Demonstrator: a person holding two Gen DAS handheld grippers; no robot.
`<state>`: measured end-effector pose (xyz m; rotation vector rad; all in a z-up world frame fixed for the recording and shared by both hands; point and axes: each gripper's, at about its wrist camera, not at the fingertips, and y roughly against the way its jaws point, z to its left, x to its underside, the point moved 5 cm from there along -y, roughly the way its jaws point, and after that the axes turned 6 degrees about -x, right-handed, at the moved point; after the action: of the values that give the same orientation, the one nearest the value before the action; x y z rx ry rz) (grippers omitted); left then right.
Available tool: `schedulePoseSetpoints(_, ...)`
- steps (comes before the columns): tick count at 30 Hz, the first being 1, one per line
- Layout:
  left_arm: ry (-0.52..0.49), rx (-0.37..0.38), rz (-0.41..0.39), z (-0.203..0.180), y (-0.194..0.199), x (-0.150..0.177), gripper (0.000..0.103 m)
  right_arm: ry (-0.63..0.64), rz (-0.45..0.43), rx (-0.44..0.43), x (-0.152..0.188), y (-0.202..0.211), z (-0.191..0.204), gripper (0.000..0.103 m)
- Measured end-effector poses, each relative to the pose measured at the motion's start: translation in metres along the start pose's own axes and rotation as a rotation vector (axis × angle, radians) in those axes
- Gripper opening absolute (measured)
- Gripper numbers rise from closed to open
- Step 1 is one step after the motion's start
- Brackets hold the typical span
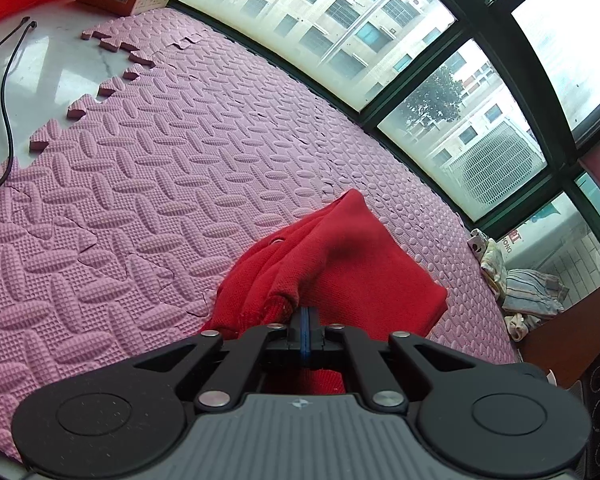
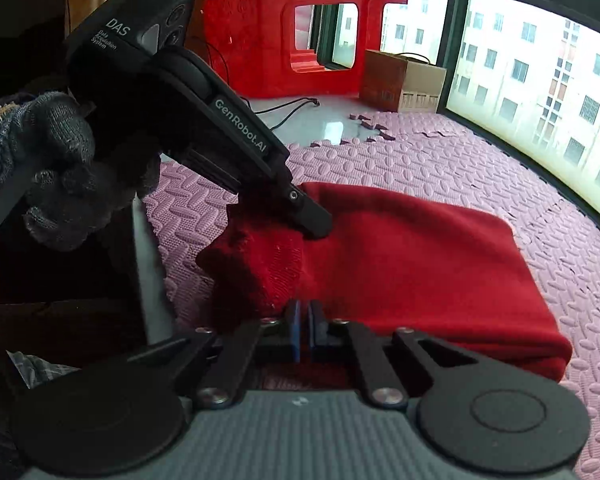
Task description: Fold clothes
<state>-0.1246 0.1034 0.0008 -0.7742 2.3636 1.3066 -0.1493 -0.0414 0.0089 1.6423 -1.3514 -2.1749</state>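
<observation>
A red knitted garment (image 2: 412,264) lies partly folded on the pink foam mat (image 2: 480,160); it also shows in the left wrist view (image 1: 340,264). My left gripper (image 1: 306,314) is shut on a bunched edge of the garment and lifts it a little. From the right wrist view the left gripper (image 2: 314,228) presses on the garment's near left part, held by a gloved hand (image 2: 48,168). My right gripper (image 2: 303,312) is shut on the garment's near edge.
A red plastic stool (image 2: 284,36) and a cardboard box (image 2: 400,80) stand at the mat's far end by the window. A black cable (image 1: 6,92) lies on the white surface. Other clothes (image 1: 528,288) are piled at the mat's right end.
</observation>
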Motion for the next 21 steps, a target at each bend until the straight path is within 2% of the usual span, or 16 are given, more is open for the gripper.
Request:
schedulePoseSetpoints(2,-0.002,-0.002,-0.002,0.000,0.001,0.000,0.003,-0.031,-0.014,-0.014,-0.005,0.010,-0.007,0.005)
schedulePoseSetpoints(6,0.001,-0.001,-0.008,0.000,0.001,0.000,0.003,-0.094,-0.045,0.040,-0.009,0.029,-0.030,0.007)
schedulePoseSetpoints(9,-0.008,-0.002,-0.008,-0.001,0.001,0.001,0.003,-0.128,-0.032,0.099,0.000,0.024,-0.046,0.007)
schedulePoseSetpoints(11,-0.013,-0.004,-0.008,-0.001,0.001,0.001,0.003,-0.164,-0.007,0.104,0.016,0.014,-0.056,0.007)
schedulePoseSetpoints(13,-0.016,-0.006,-0.007,-0.001,0.001,0.000,0.003,-0.166,-0.010,0.101,0.014,0.016,-0.057,0.007)
schedulePoseSetpoints(16,-0.015,-0.009,-0.006,-0.002,0.001,0.000,0.003,-0.183,-0.050,0.115,0.005,0.031,-0.065,0.011)
schedulePoseSetpoints(17,-0.019,-0.010,-0.007,-0.002,0.001,0.000,0.003,-0.192,-0.070,0.123,0.002,0.038,-0.069,0.016)
schedulePoseSetpoints(21,-0.030,-0.014,-0.006,-0.003,0.001,0.000,0.003,-0.279,-0.074,0.222,0.008,0.039,-0.106,0.017)
